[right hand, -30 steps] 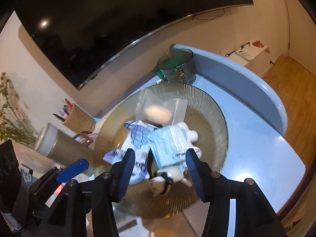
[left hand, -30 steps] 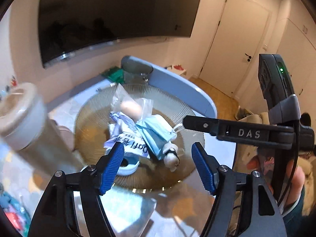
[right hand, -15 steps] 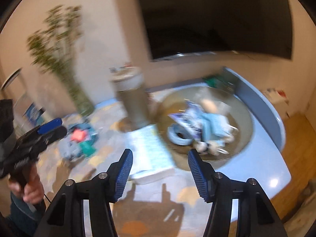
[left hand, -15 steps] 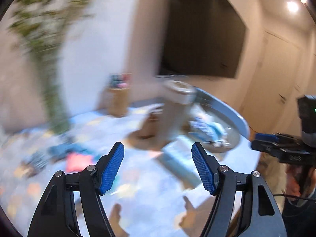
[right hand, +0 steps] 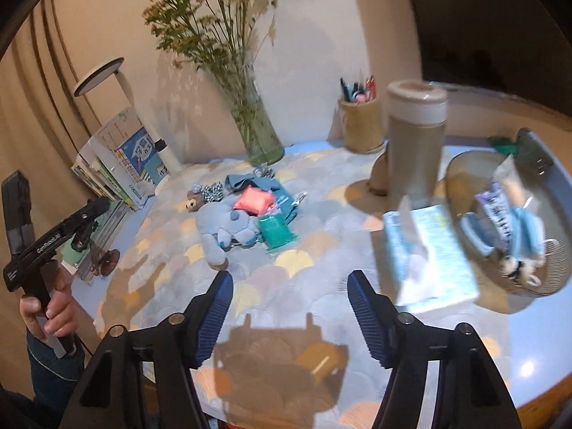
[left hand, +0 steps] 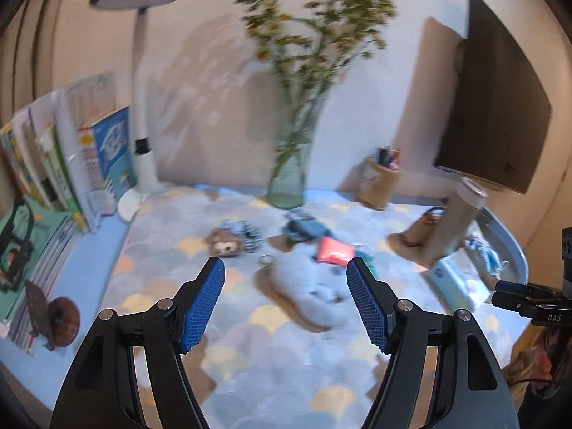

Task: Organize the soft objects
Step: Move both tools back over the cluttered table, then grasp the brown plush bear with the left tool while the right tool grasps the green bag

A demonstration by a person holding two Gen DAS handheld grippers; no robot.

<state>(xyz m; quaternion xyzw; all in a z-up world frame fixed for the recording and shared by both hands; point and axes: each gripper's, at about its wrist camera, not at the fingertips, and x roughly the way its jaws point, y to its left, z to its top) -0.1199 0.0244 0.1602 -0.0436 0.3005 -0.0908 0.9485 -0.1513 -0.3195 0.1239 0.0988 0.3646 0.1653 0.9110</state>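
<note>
Both claws had swung away from the wire basket [right hand: 557, 279] toward the pile of soft toys.

The left claw [left hand: 286, 300] stood wide and empty; the right claw [right hand: 289, 304] had just been opening, nothing between its pads. A second ago both hung over the basket, which now sat at the bench's [right hand: 536, 357] right edge holding packets. The blue plush [right hand: 225, 228], pink pouch [right hand: 254, 200] and green pouch [right hand: 277, 232] lay mid-bench with bare mat [right hand: 286, 286] before them. The left view was blurred.

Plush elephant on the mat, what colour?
Light blue plush elephant, clearest in the right wrist view.
</note>
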